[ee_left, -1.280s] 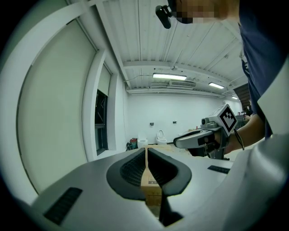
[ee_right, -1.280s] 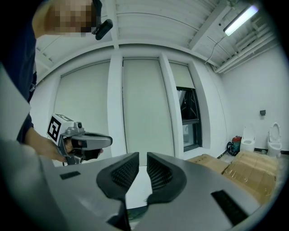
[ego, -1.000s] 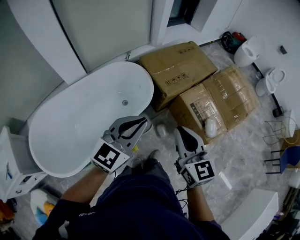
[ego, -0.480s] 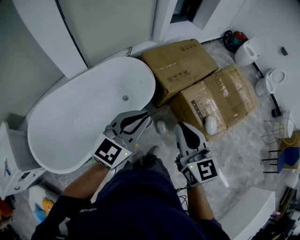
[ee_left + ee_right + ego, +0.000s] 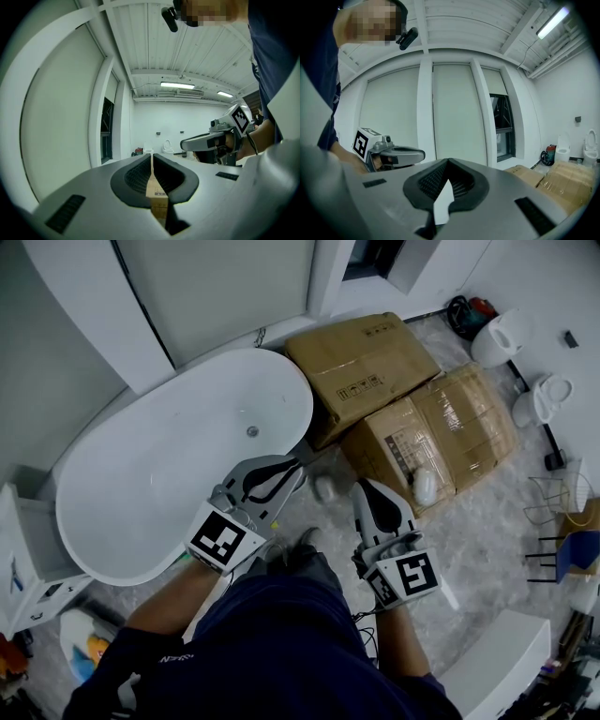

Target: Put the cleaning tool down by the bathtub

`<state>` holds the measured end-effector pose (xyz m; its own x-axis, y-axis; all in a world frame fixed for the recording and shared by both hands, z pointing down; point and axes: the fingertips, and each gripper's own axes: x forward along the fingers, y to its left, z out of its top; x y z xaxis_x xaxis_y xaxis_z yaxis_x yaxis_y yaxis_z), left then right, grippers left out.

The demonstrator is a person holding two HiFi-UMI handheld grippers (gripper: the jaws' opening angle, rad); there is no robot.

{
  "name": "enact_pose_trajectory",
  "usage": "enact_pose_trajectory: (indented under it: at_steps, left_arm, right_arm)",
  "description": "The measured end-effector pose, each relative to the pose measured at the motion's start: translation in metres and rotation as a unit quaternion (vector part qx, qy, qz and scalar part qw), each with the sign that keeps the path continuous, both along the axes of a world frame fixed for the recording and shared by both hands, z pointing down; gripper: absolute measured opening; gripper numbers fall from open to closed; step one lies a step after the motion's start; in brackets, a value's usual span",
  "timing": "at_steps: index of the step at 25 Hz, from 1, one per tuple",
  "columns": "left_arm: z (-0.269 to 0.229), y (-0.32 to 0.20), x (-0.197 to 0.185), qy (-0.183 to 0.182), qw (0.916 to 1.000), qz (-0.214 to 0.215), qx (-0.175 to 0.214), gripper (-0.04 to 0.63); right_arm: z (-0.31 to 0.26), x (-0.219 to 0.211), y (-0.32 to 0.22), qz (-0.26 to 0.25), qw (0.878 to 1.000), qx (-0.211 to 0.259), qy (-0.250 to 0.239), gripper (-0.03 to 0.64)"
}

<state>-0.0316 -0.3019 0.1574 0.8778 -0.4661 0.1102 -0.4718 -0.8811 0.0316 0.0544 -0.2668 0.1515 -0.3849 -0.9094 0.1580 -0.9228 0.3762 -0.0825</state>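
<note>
The white oval bathtub (image 5: 159,484) fills the left of the head view. On the marble floor just off its right end lies a small pale rounded object (image 5: 325,488), too blurred to make out further. My left gripper (image 5: 298,470) hovers over the tub's near rim, to the left of that object, shut and empty. My right gripper (image 5: 363,486) is just right of the object, also shut and holding nothing. In the left gripper view the pads (image 5: 151,157) meet with nothing between them. The right gripper view shows that gripper (image 5: 448,161) equally bare.
Two cardboard boxes (image 5: 361,371) (image 5: 450,437) stand right of the tub, one with a white oval item (image 5: 425,486) on it. Toilets (image 5: 497,338) and a wire rack (image 5: 553,498) are at the far right. A white cabinet (image 5: 28,559) flanks the tub's left end. The person's shoe (image 5: 295,554) is below the grippers.
The right gripper has shifted a little up the picture. The left gripper and the pale object on the floor stay where they were.
</note>
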Motion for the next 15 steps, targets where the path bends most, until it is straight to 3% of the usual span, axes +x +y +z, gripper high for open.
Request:
enact_pose_trajectory:
  at_steps: [15]
  left_arm:
    - [0.0014, 0.0027, 0.0029, -0.005, 1.0000, 0.002, 0.005, 0.041]
  right_arm:
    - [0.0038, -0.0003, 0.0000, -0.009, 1.000, -0.003, 0.006, 0.002]
